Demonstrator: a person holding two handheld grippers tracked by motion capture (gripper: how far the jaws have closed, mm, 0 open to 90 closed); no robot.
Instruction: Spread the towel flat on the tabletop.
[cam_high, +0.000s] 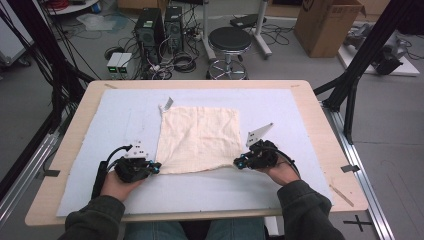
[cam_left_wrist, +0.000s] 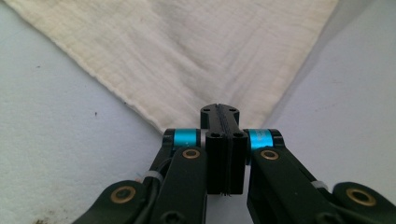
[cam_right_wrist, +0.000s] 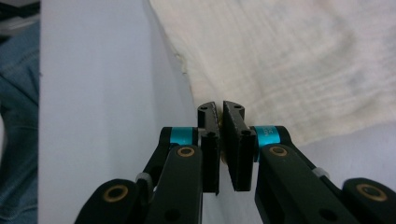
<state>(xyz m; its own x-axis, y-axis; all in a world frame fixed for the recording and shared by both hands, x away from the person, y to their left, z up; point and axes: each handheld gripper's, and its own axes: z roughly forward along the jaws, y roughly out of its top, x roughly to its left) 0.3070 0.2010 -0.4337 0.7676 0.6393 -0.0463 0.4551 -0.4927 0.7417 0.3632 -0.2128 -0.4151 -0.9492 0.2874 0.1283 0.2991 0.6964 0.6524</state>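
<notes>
Cream cloth (cam_high: 200, 139) lies flat, both tools (cam_high: 156, 168) (cam_high: 239, 163) clamped on its near corners.

A cream woven cloth (cam_high: 200, 140), crinkled and matt, is laid on a smooth pale-blue mat (cam_high: 280, 185) over a light wooden table (cam_high: 330, 145).

The cloth (cam_left_wrist: 177, 51) corner is hidden behind the closed jaws of the left gripper (cam_left_wrist: 223, 114); in the right gripper view the cloth edge under the right gripper (cam_right_wrist: 220, 109) is masked (any pinch cannot be told)
</notes>
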